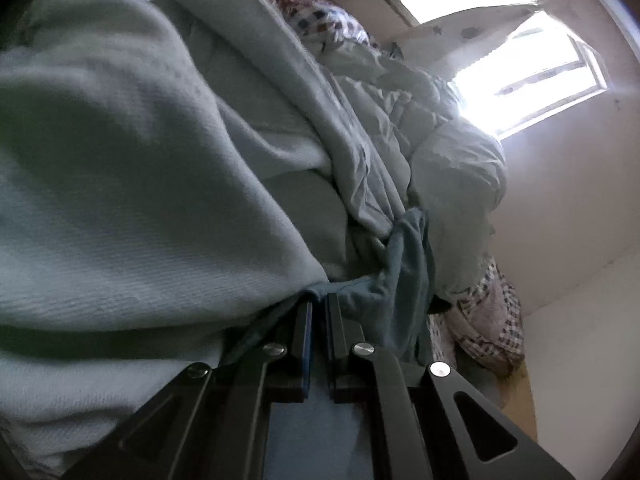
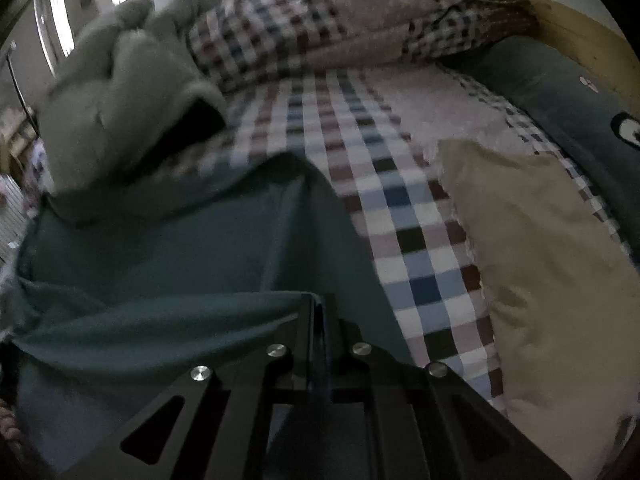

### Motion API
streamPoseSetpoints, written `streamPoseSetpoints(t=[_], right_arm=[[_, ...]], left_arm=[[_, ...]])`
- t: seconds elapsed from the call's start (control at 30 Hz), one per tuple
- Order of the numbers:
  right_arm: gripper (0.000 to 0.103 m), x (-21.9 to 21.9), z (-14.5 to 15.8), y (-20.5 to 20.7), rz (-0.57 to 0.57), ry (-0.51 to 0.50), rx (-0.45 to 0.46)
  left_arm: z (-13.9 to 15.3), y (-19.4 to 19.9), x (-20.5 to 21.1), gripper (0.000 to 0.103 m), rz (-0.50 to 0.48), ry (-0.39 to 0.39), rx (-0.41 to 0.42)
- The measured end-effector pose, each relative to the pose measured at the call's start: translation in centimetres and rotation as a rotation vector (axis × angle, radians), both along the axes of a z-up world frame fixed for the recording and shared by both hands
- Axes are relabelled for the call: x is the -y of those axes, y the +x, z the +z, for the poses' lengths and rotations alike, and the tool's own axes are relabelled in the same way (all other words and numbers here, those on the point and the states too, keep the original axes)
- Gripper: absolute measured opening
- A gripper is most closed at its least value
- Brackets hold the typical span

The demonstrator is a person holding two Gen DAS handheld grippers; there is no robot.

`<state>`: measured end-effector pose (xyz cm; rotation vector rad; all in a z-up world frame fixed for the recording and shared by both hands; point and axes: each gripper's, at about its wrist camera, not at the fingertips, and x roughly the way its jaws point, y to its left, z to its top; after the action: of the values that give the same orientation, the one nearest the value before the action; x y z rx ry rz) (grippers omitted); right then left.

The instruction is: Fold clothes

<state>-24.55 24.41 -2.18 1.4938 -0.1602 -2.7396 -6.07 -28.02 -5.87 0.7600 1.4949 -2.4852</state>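
A dark teal garment (image 2: 168, 248) lies spread on the checked bed sheet (image 2: 400, 216), its near edge pulled into a taut fold. My right gripper (image 2: 320, 304) is shut on that fold, and the cloth stretches away to the left from its tips. In the left wrist view a bunched corner of the same teal garment (image 1: 404, 264) hangs at the fingertips. My left gripper (image 1: 319, 306) is shut on it, right against a pale green blanket (image 1: 120, 184). The rest of the garment is hidden in that view.
A rumpled grey-green blanket (image 2: 120, 92) is heaped at the far left of the bed. A beige cushion (image 2: 540, 272) lies on the right, with a dark green pillow (image 2: 560, 92) behind it by the wooden bed frame (image 2: 580, 40). A checked duvet (image 2: 320, 20) is piled at the back. Bright windows (image 1: 528, 76) glare.
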Motion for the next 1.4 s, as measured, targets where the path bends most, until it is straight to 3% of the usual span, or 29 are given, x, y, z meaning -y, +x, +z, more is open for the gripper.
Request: streamPoseSetpoints(t=[0.07,0.17,0.2,0.23,0.3,0.37,0.43,0.57,0.73,0.87,1.17,1.2,1.3,1.4], right_arm=[[0.004,0.3,-0.5,-0.3,-0.019,0.04,0.039],[0.007,1.2,0.9,-0.2,-0.057,0.133,0.002],[0.014,1.7,1.9,-0.1,-0.062,0.151,-0.031],[0.028,2.3,3.1,0.1,-0.066,0.165,-0.067],[0.047,3.5,5.5,0.3,-0.068,0.176,-0.144],[0.048,5.9,7.8,0.4,-0.005,0.096,-0.215],[0.048,9.9,9.1,-0.4,0.148,-0.039,-0.218],[0.048,18.2,9.2,-2.9,0.401,-0.242,-0.142],[0.048,27.3,7.8,-7.3,0.523,-0.368,-0.058],[0.048,32.0,6.0,-10.2,0.538,-0.364,-0.026],[0.047,36.9,3.4,-14.3,0.495,-0.355,-0.009],[0.044,37.4,3.3,-14.5,0.502,-0.343,-0.005],[0.012,38.9,3.1,-14.6,0.538,-0.306,0.012],[0.009,40.1,3.7,-14.1,0.578,-0.28,0.01]], left_arm=[[0.1,0.5,0.3,0.004,0.019,0.003,-0.009],[0.0,1.2,0.7,0.004,0.035,0.019,-0.022],[0.0,1.3,0.7,0.004,0.034,0.018,-0.02],[0.0,1.3,0.6,0.004,0.031,0.011,-0.02],[0.2,1.3,0.4,0.004,0.026,-0.014,-0.016],[0.3,1.2,0.3,0.004,0.024,-0.028,-0.015],[0.4,1.0,0.3,0.004,0.024,-0.029,-0.02],[0.3,0.9,0.6,0.004,0.028,0.005,-0.041],[0.3,0.8,0.8,0.004,0.025,0.006,-0.048],[0.6,0.6,0.9,0.004,0.021,0.0,-0.056],[0.6,0.5,1.5,0.004,0.023,0.017,-0.069],[0.5,0.5,1.6,0.004,0.022,0.024,-0.07],[0.4,0.6,1.8,0.004,0.02,0.046,-0.075],[0.6,0.8,2.0,0.004,0.023,0.054,-0.083]])
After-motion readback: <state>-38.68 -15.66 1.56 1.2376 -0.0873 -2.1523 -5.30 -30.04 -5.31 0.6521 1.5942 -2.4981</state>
